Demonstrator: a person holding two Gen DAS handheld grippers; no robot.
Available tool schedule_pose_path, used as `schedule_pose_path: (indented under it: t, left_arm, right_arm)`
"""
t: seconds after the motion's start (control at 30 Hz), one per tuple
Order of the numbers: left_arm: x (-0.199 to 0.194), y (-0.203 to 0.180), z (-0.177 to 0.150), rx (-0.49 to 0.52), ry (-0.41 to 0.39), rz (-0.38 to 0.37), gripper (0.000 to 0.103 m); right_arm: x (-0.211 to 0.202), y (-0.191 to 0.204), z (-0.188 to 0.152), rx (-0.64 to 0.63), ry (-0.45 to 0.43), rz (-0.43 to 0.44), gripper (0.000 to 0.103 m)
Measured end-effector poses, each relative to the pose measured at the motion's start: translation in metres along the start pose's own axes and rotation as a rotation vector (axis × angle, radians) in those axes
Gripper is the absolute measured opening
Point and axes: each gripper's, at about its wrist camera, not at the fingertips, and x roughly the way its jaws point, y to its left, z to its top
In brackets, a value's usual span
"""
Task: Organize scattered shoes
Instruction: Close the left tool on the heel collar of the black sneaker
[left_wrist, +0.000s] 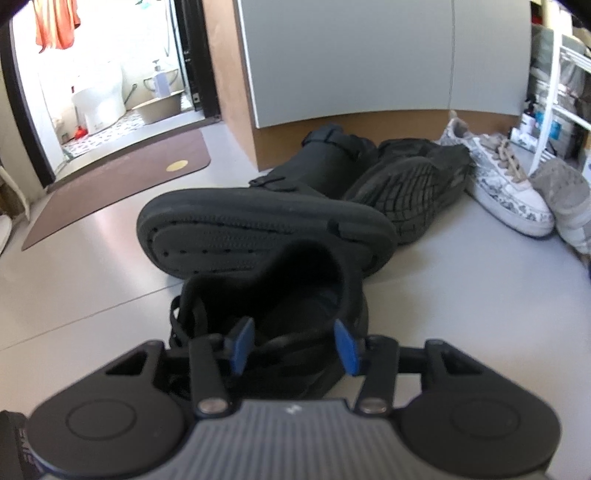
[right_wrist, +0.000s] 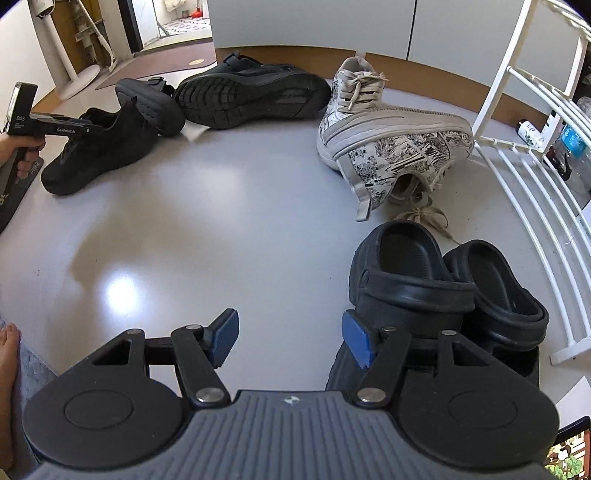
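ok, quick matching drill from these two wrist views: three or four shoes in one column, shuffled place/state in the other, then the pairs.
1. black lace-up sneaker
2. printed white sneakers
3. black clogs
4. black running shoe

A. side by side, next to the white rack
B. on its side, tread facing the camera
C. one leaning over the other
D. collar between the left tool pads

Pairs: 1-D, 2-C, 3-A, 4-B

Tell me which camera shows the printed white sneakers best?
The right wrist view. The printed sneakers sit well inside the picture there, one tipped up on the other, with laces, sole and pattern sharp. The left wrist view shows the printed sneakers smaller, at its right edge, behind the black shoes, and blurrier.
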Motion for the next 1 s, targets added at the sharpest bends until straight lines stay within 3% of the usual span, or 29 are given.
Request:
schedule_pose_path:
  t: [0.13, 0.23, 0.43, 0.77, 1.0]
  left_arm:
    - [-0.006, -0.001, -0.001, 0.035, -0.002, -0.023, 0.037]
    - [-0.01, 0.006, -0.004, -0.007, -0.005, -0.06, 0.031]
    - [-0.017, 0.009, -0.004, -0.031, 0.01, -0.135, 0.01]
    - [-0.023, 0.0, -0.01, -0.085, 0.047, -0.222, 0.007]
    - [-0.024, -0.031, -0.01, -0.065, 0.065, -0.355, 0.007]
  right_arm:
    - [0.001, 0.0, -0.001, 0.004, 0.007, 0.004, 0.067]
    - [0.0, 0.0, 0.0, 0.002, 0.002, 0.004, 0.067]
    - [0.001, 0.003, -0.001, -0.006, 0.003, 0.009, 0.067]
    - [0.004, 0.005, -0.001, -0.012, 0.011, 0.011, 0.067]
    - [0.004, 0.007, 0.0, -0.015, 0.008, 0.015, 0.067]
